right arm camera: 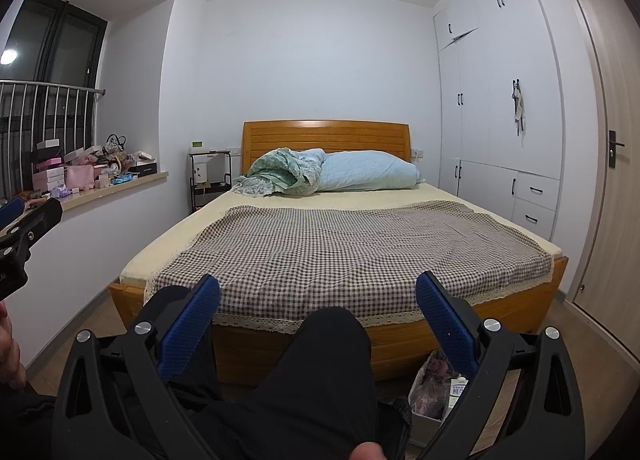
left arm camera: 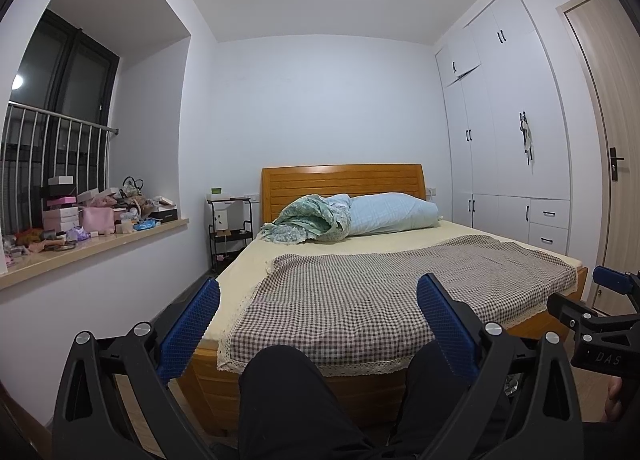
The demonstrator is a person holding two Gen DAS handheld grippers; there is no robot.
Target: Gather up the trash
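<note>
My left gripper [left arm camera: 318, 294] stands open, blue pads wide apart, nothing between them; it points at the foot of the bed. My right gripper [right arm camera: 318, 294] is also open and holds nothing. A plastic-lined box [right arm camera: 434, 384] with crumpled wrappers and a carton sits on the floor by the bed's near right corner, partly hidden behind my right finger. Boxes, bags and wrappers [left arm camera: 100, 216] crowd the windowsill on the left. No loose trash shows on the bed. The person's knees in black trousers [right arm camera: 324, 364] lie below both grippers.
A wooden bed [left arm camera: 340, 184] carries a checked cloth [left arm camera: 380, 292], a rolled quilt and a blue pillow. A black bedside rack [left arm camera: 230, 228] stands left of it. White wardrobes [left arm camera: 500, 132] and a door [left arm camera: 612, 140] line the right wall.
</note>
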